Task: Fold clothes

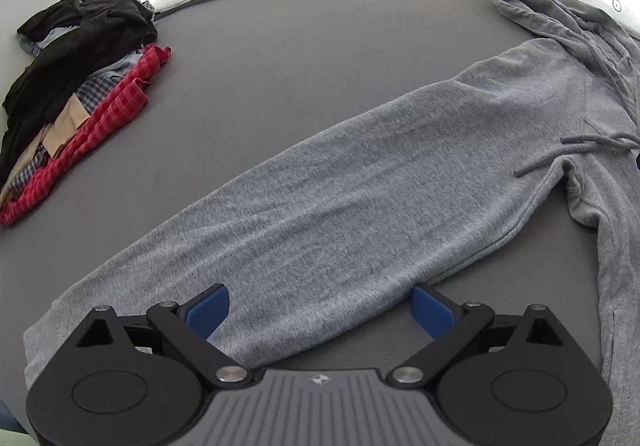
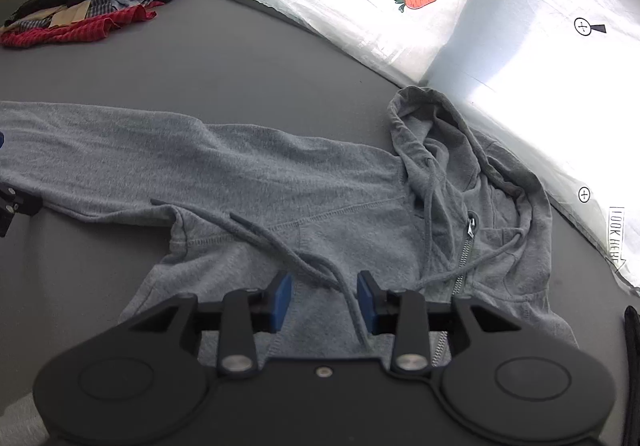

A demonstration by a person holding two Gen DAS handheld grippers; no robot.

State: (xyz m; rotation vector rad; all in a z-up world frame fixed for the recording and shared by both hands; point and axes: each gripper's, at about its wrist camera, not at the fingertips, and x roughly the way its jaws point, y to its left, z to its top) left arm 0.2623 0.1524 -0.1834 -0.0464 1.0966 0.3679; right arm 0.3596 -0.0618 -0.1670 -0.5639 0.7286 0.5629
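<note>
A flat dark grey work surface (image 1: pixel 304 57) fills the space under both my grippers, edged at the far side by a bright white sheet (image 2: pixel 400 33) washed out by light and printed with small cross marks and an orange carrot sticker (image 2: pixel 418 0). On that surface lies the grey zip hoodie (image 2: pixel 320 205), front up, its hood (image 2: pixel 448 141) toward the white sheet and its zipper (image 2: pixel 462 258) running back toward my right gripper (image 2: pixel 324 300). One sleeve (image 1: pixel 340 205) is stretched out straight; in the left wrist view its long axis runs from the shoulder at upper right down to the cuff end at lower left. My left gripper (image 1: pixel 320 312) hangs over that sleeve with its blue pads (image 1: pixel 210 310) spread wide, one beside each edge of the sleeve, not pressing it. My right gripper's pads stand partly apart over the hoodie's chest, with a grey drawstring (image 2: pixel 320 270) passing between them, unpinched. A pile of clothes (image 1: pixel 76 93), black, red checked, blue plaid and tan, sits well apart at the surface's far left corner.
</note>
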